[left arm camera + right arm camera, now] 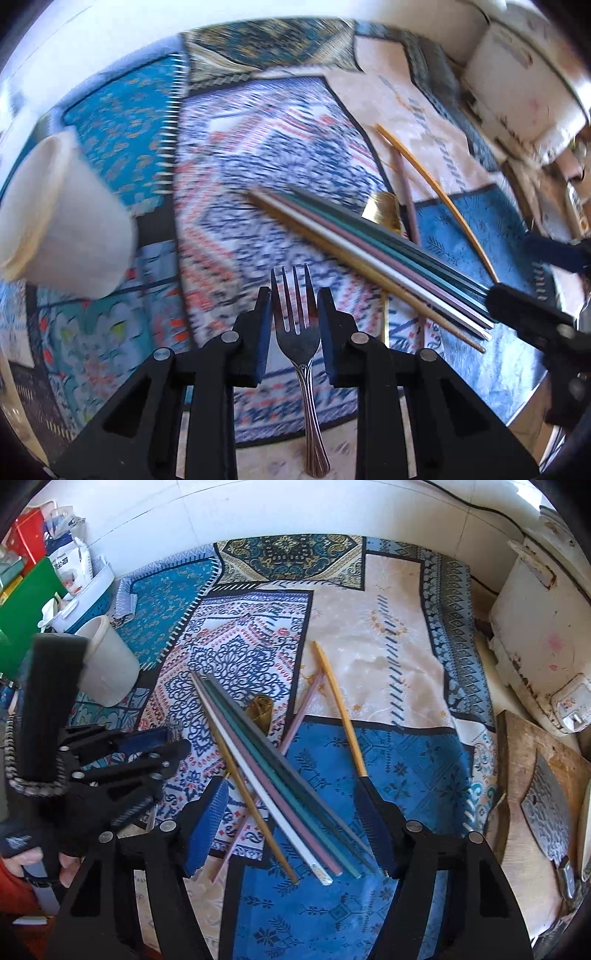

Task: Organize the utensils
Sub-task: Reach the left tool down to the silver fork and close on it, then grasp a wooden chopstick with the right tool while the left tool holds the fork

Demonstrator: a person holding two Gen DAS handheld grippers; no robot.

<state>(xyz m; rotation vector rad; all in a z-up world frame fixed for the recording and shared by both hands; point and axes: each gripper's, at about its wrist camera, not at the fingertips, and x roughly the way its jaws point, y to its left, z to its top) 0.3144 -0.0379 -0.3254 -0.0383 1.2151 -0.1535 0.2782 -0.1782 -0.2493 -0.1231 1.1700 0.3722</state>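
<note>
A steel fork [297, 332] sits between the jaws of my left gripper [294, 295], tines forward, and both pads press on its head. It stays sharp while the cloth behind is blurred. The same gripper [177, 744] shows at the left of the right wrist view. A bundle of coloured chopsticks [280, 786] lies slanted on the patterned cloth [369, 627] between the jaws of my right gripper [291, 781]. Those jaws stand open, with gaps on both sides. The bundle [369, 251] runs toward the right gripper [509, 267]. A white cup [107, 664] stands at the left.
Loose on the cloth lie a yellow chopstick [340, 716], a pink chopstick [303, 709] and a gold spoon [260, 707]. A white basket [92, 587] and green board [29, 598] stand far left. At the right edge a cleaver [546, 805] rests on a wooden board.
</note>
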